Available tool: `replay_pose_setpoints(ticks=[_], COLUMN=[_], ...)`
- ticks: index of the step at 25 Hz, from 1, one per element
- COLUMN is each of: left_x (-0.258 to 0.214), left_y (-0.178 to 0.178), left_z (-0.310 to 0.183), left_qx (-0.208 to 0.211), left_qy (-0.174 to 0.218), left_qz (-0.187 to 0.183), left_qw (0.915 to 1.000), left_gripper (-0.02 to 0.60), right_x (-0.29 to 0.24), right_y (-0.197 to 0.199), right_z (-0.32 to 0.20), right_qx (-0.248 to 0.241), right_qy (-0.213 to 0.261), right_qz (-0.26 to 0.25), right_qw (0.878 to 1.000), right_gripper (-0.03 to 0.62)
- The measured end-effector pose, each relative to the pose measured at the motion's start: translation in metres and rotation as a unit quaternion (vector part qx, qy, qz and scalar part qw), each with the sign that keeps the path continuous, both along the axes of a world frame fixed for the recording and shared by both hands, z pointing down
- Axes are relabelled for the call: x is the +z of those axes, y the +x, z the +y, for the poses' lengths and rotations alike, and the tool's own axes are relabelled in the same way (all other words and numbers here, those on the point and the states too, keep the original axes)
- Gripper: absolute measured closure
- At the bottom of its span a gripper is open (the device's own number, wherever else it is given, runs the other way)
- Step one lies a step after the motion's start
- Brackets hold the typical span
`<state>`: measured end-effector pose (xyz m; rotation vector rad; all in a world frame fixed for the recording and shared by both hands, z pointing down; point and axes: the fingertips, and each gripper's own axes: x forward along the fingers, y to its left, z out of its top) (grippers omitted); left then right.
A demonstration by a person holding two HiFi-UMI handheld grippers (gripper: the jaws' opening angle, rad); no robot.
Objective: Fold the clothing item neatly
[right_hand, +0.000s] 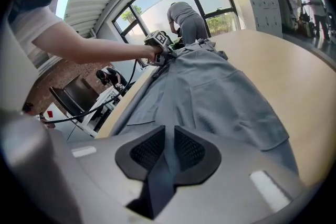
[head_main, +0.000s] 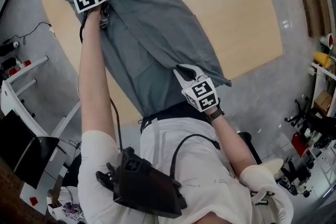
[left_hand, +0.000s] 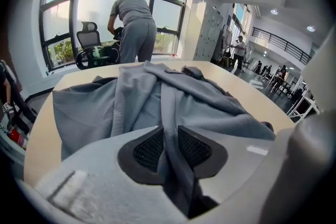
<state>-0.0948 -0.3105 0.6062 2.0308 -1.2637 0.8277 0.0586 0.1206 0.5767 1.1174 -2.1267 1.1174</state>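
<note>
The grey garment [head_main: 157, 34] lies as a long strip from 12 to 6 o'clock on the wooden table [head_main: 241, 13], rumpled at its far end, so I judge the folding barely begun. Bare tabletop lies open at 2 to 3 o'clock, while the 9 o'clock side runs close to the table's edge. The left gripper [head_main: 103, 17] at 11 o'clock and the right gripper [head_main: 185, 73] at 6 o'clock each pinch a ridge of cloth.

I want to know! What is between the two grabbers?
Just the grey garment: the head view shows it stretched over the table from the left gripper to the right gripper, both shut on it.
</note>
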Motion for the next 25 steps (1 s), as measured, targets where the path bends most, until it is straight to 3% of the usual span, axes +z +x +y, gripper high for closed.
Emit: replay_pose_setpoints(ticks=[3, 7, 11, 17, 22, 25], left_x=[0.002, -0.012, -0.009, -0.016, -0.02, -0.019], left_y=[0.005, 0.011, 0.024, 0.078, 0.109, 0.116], left_z=[0.025, 0.092, 0.177, 0.257, 0.291, 0.305], left_qx=[0.014, 0.049, 0.109, 0.183, 0.188, 0.186], left_qy=[-0.008, -0.007, -0.034, -0.04, -0.047, -0.058], left_qz=[0.011, 0.026, 0.011, 0.027, 0.056, 0.064], left_qw=[0.9998, 0.9984, 0.9934, 0.9819, 0.9795, 0.9787], left_gripper=[0.476, 0.477, 0.477, 0.479, 0.479, 0.479], right_x=[-0.001, -0.014, -0.001, 0.032, 0.048, 0.047], right_y=[0.014, 0.061, 0.089, 0.075, 0.075, 0.077], right_z=[0.004, 0.036, 0.086, 0.123, 0.122, 0.126], right_qx=[0.024, 0.074, 0.103, 0.088, 0.098, 0.11], right_qy=[-0.002, -0.011, -0.041, -0.047, -0.029, -0.025], right_qz=[-0.013, 0.001, 0.041, 0.101, 0.147, 0.144], right_qw=[1.0, 0.997, 0.993, 0.99, 0.984, 0.983], right_gripper=[0.49, 0.477, 0.48, 0.467, 0.5, 0.534])
